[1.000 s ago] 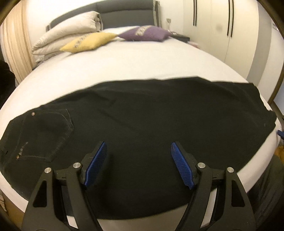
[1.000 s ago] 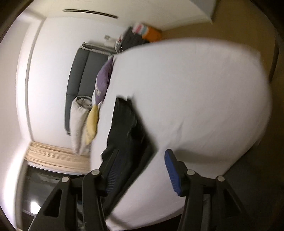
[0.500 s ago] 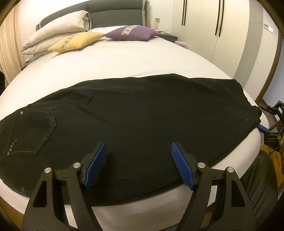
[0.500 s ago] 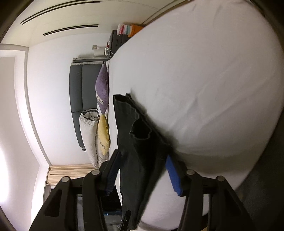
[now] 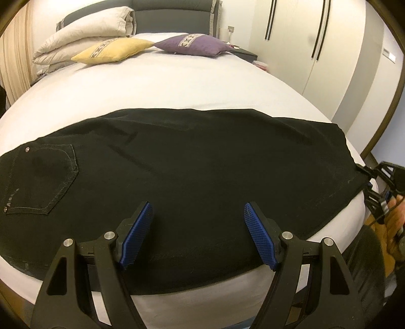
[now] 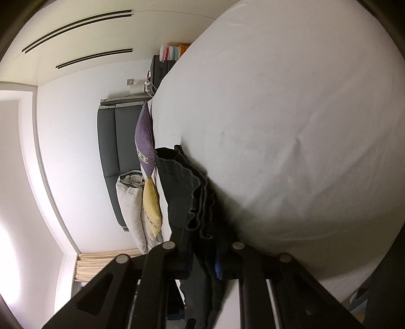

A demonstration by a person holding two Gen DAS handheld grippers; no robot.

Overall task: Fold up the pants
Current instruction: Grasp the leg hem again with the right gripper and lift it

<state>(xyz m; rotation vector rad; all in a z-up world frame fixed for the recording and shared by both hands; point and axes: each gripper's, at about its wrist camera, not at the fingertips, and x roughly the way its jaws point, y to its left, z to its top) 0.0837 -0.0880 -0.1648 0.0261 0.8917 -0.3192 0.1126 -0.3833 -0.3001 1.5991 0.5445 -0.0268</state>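
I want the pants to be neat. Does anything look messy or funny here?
Mostly neat: the black pants lie flat across the white bed. Only the leg end is bunched in wavy layers, because the right tool is pinching it. The left tool is open above the cloth.

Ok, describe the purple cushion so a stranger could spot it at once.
Start at the white bed and look toward the grey headboard. Two small cushions lie side by side there, ahead of a folded cream duvet. The purple cushion is nearer the wardrobe; its neighbour, the yellow cushion, is nearer the duvet.
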